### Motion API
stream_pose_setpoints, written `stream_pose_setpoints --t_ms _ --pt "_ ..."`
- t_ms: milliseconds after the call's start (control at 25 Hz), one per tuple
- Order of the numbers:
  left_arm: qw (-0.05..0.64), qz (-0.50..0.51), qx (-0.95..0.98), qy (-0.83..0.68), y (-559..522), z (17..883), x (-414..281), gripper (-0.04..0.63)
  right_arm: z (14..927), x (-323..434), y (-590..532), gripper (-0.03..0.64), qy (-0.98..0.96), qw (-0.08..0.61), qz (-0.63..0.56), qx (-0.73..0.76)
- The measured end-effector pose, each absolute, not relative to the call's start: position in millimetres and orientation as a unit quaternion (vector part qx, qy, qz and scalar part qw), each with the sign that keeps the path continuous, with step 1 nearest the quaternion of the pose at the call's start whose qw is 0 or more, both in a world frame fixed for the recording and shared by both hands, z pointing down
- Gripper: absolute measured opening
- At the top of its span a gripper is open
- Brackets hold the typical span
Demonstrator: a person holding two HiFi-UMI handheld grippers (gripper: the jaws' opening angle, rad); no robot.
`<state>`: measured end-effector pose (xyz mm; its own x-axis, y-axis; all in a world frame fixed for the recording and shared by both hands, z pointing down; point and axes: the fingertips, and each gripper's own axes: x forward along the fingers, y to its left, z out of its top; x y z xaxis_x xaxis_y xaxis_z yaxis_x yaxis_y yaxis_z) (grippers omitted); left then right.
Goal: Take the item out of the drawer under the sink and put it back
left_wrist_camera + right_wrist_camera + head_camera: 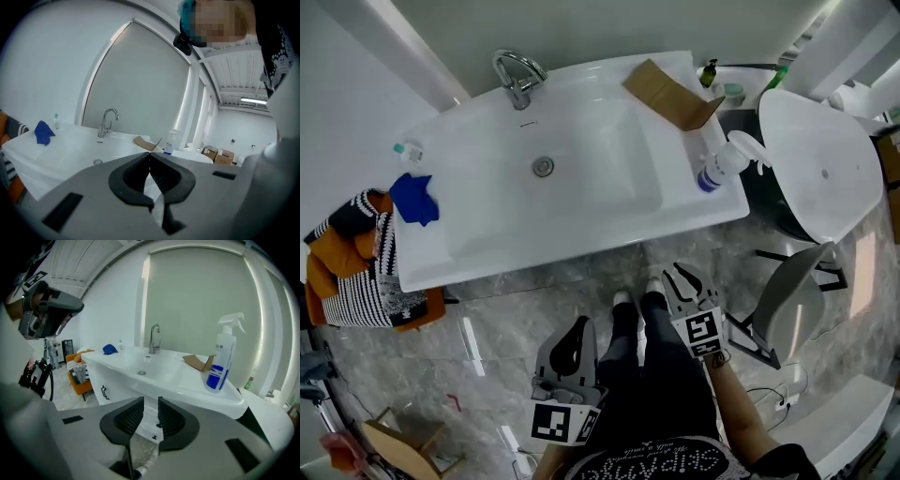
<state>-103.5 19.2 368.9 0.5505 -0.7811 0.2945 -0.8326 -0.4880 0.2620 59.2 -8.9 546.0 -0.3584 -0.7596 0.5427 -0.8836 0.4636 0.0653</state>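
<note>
Your right gripper [150, 404] stands part-open and empty, the left gripper [150, 159] closed on nothing. Centre the right jaws on the dark handle [158, 425] under the sink [197, 393]; the item is unseen, presumably inside the shut drawer [149, 416].

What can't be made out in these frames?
- Drawer contents: cabinet looks shut in the right gripper view.
- Cabinet front: under the sink in the head view; behind the left gripper in its own view.
- Spray bottle print: too small.
- Small bottle near the blue cloth: too small to identify.
</note>
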Motion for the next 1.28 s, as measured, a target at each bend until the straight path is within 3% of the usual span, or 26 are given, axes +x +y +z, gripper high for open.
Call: stream_pose_setpoints --t_ms 1280 --pt "0.259 0.13 0.867 -0.405 27 459 -43 0.005 765 83 -86 0.101 -0.756 0.293 0.228 0.539"
